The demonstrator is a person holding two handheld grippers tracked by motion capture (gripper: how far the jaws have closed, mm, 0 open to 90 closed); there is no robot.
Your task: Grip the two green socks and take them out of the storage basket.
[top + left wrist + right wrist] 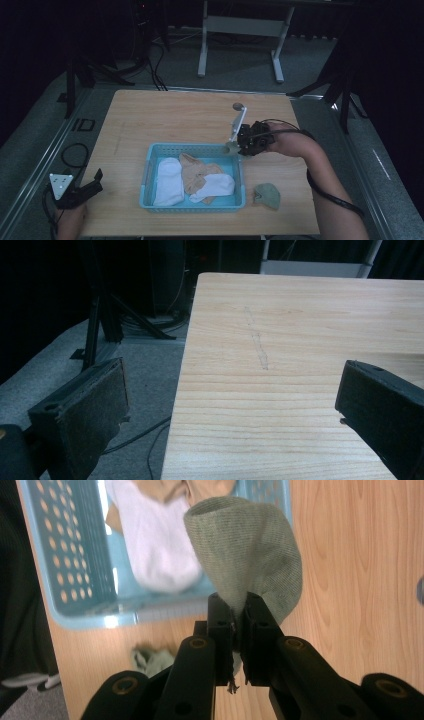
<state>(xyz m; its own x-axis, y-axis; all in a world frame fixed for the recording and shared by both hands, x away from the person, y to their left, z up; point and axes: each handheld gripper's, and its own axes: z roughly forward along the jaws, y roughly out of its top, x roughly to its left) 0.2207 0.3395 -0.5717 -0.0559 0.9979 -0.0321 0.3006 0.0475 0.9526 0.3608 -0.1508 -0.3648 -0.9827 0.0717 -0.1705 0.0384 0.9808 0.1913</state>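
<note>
The right tool [239, 611] was clamped on a green sock [250, 550] held over the far right corner of the blue basket [150, 165]. The left tool [230, 405] hung wide apart and empty over the tabletop's [300, 315] near left edge.

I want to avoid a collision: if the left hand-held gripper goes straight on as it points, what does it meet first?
Probably nothing: ahead of the left hand-held gripper lies bare table, then the far edge.

Both claws are showing black bodies: the left claw [98, 176] is carrying a grey three-cornered plate [60, 183], the right claw [239, 611] round bolts.
</note>
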